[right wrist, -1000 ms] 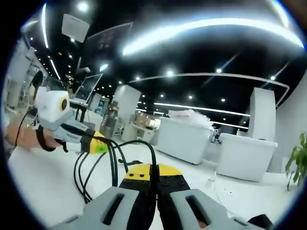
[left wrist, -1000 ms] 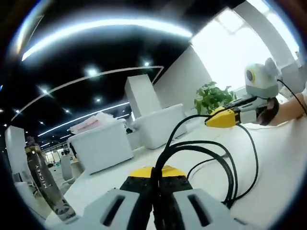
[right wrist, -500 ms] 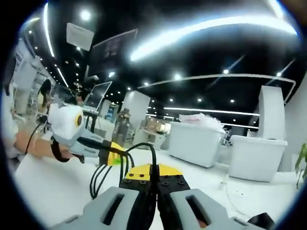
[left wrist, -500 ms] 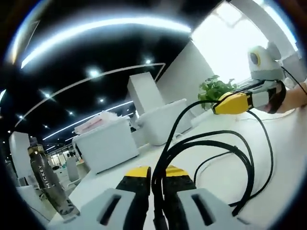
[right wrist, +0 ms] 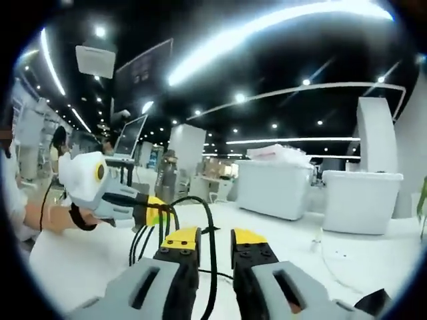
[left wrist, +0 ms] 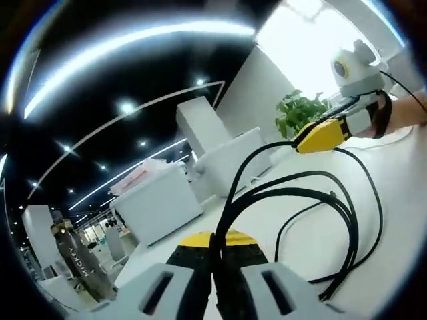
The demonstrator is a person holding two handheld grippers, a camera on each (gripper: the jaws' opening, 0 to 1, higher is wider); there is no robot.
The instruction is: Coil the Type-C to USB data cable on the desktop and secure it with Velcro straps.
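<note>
Left gripper view: tool [left wrist: 215, 243] clamps cable [left wrist: 333, 200], loops cut off below.

Open-plan office — ceiling strip lights [right wrist: 280, 30], white desks [left wrist: 157, 207], a monitor [right wrist: 130, 137].

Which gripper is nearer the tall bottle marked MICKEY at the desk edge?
Left. The left gripper, shut on the black data cable, has the dark MICKEY bottle close on its own left. The right gripper, open around the cable, sits across the loops, farther away.
</note>
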